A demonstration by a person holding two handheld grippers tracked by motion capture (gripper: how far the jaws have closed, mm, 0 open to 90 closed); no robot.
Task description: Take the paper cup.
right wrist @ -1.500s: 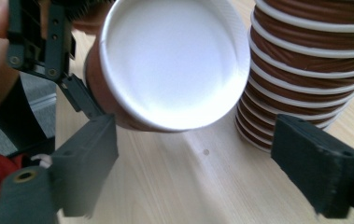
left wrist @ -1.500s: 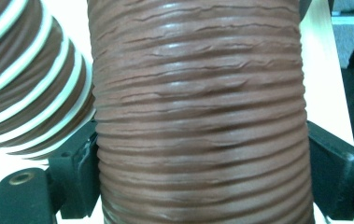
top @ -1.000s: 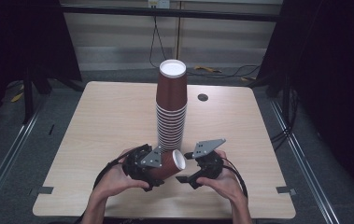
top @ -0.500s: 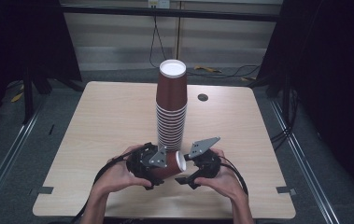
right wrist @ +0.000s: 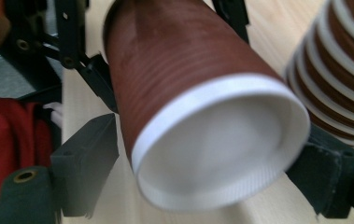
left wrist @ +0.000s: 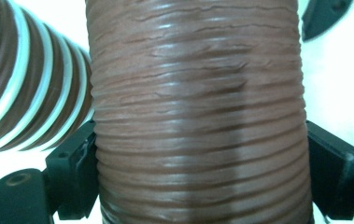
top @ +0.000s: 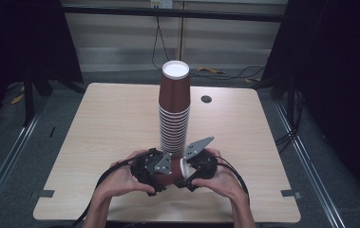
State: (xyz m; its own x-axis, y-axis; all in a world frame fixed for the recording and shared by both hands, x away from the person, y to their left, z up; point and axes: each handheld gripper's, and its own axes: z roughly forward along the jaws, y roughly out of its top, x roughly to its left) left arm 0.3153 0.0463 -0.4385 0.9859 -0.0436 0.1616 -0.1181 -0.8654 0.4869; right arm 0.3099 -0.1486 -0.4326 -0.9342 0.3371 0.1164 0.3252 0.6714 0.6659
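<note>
A tall upside-down stack of brown paper cups (top: 174, 114) with white rims stands mid-table. In front of it, near the table's front edge, a single brown cup (top: 173, 170) lies level between both hands. My left gripper (top: 164, 173) is shut on its ribbed body (left wrist: 198, 116), a pad pressing on each side (left wrist: 198, 177). My right gripper (top: 190, 171) faces the cup's white open mouth (right wrist: 216, 149). Its jaws straddle the rim (right wrist: 207, 172), and a gap shows beside the left pad (right wrist: 88, 163). The stack (right wrist: 343, 60) rises just beyond the cup.
The light wooden table (top: 97, 123) has a small black round hole (top: 206, 99) at the back right. Cables trail from both grippers toward the front edge. Dark floor and metal frame posts surround the table. A red sleeve (right wrist: 6, 149) shows at the left of the right gripper view.
The two grippers have drawn slightly closer together around the single cup, and the cup now lies more level. The stack has not moved.
</note>
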